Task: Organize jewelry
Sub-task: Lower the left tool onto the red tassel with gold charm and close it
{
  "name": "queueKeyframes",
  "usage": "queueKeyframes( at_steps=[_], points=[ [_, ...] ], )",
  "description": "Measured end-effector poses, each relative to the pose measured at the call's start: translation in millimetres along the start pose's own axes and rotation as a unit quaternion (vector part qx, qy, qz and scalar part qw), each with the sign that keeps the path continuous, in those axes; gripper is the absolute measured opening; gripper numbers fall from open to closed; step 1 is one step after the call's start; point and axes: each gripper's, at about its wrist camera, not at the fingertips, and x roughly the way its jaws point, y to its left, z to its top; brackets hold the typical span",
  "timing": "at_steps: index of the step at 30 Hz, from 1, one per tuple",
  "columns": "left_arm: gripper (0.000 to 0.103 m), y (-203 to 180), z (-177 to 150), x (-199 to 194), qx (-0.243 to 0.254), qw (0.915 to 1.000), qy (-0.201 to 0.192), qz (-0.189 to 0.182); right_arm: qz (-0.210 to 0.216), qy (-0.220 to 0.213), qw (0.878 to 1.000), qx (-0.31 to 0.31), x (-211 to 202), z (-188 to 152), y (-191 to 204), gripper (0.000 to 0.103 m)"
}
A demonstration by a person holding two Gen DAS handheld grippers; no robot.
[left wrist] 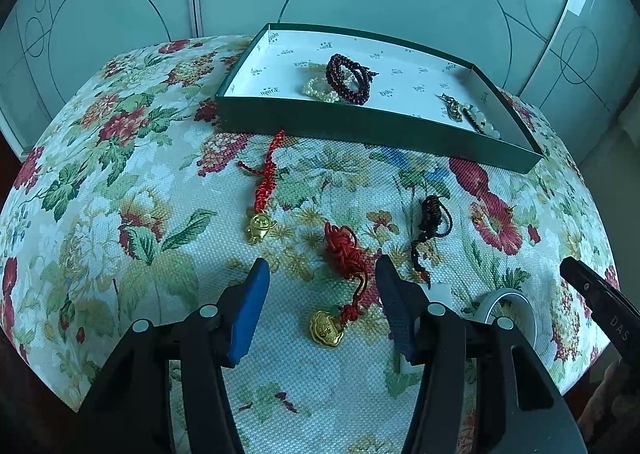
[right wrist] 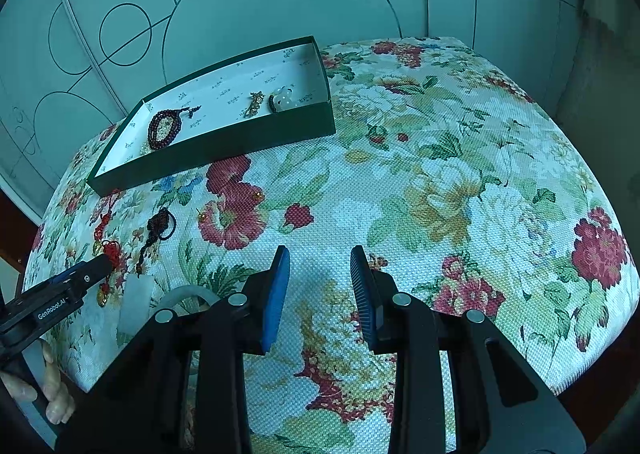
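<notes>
On the floral tablecloth [left wrist: 120,174], far side: green tray [left wrist: 360,130], white printed lining, near wall hiding part of its floor. Inside, dark red bead bracelet [left wrist: 347,79] lying over a pale bead bracelet [left wrist: 320,91]; toward the right end a small gold piece [left wrist: 454,107] and white beads on a dark cord [left wrist: 482,120], cut off by the tray wall.

Loose on the cloth, nearer: red cord charm with gold figure [left wrist: 260,190]; black knotted cord [left wrist: 430,226], lower end hard to make out; red knot charm with gold lock pendant [left wrist: 336,290].

Left gripper [left wrist: 322,278] spread wide, straddling the red knot charm, not touching it. White bangle [left wrist: 512,306] partly hidden behind its right finger.

Right gripper [right wrist: 320,270] parted, over bare cloth, well apart from the jewelry. Two tiny gold studs [right wrist: 200,214] on a red flower, too small to identify.
</notes>
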Motion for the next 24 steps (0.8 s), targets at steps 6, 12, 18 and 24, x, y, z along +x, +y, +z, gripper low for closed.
queueKeyframes(
  at_steps=[6,12,18,24],
  points=[
    [0.05,-5,1,6,0.008,0.9999,-0.002,0.008,0.004,0.002,1.0,0.006,3,0,-2,0.032],
    [0.026,-15,1,7,0.033,0.9993,-0.009,0.017,0.009,0.004,1.0,0.009,6,0,-4,0.032],
    [0.012,-16,0,7,0.045,0.9986,-0.014,0.023,0.01,0.005,1.0,0.01,7,0,-4,0.032],
    [0.011,-7,0,5,0.034,0.9987,-0.017,0.034,0.016,0.001,1.0,0.0,9,5,6,0.032]
  ],
)
